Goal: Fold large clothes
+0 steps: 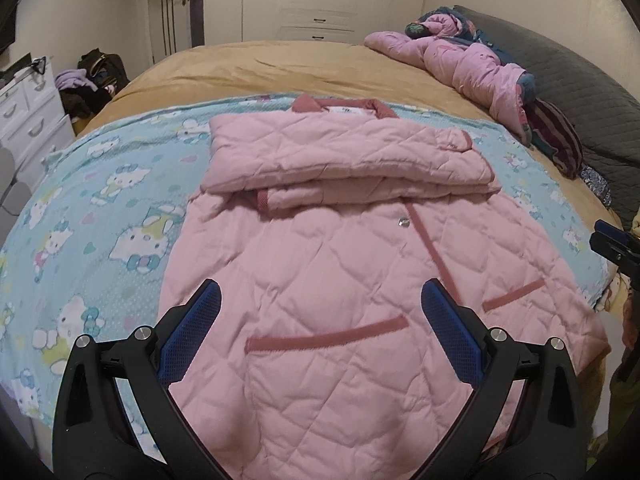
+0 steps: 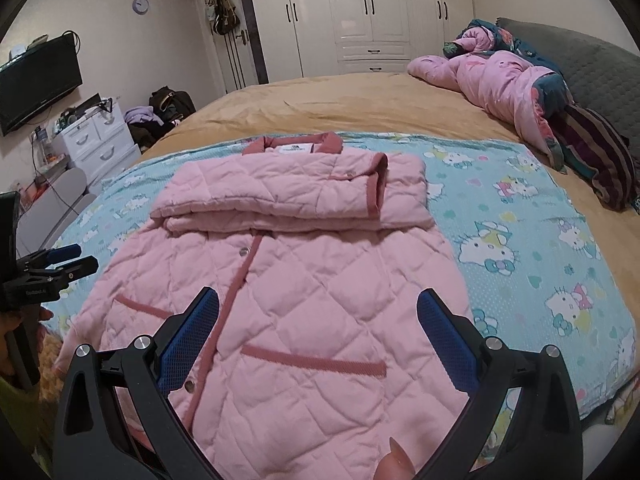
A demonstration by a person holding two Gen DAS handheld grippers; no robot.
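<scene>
Pink quilted jacket (image 1: 340, 264) lying front-up on a cartoon-cat sheet (image 1: 96, 216) spread over a bed (image 1: 280, 64) with a tan cover. Both sleeves (image 1: 344, 160) are folded across the chest, stacked just below the darker pink collar (image 1: 340, 105); the lower body lies flat, with a dark pink placket and two pocket trims (image 1: 328, 338) showing. The hem reaches the near edge of the bed.

Left tongs (image 1: 320, 320) are spread wide, blue pads (image 1: 192, 336) apart, held above the lower part of the jacket and gripping nothing. Right tongs (image 2: 318, 320) are likewise spread wide over the lower front of the jacket, holding nothing (a fingertip shows at the bottom edge of the right wrist view). Each tool appears at the margin of the other's view: the right one at the far right of the left wrist view, the left one (image 2: 68, 262) at the far left of the right wrist view, off the jacket's side.

A crumpled pink quilt (image 2: 500, 84) and a striped cloth (image 2: 596, 160) lie at the head of the bed. White wardrobes (image 2: 380, 12), a dresser (image 2: 96, 140) and a wall-mounted TV (image 2: 36, 80) stand behind.
</scene>
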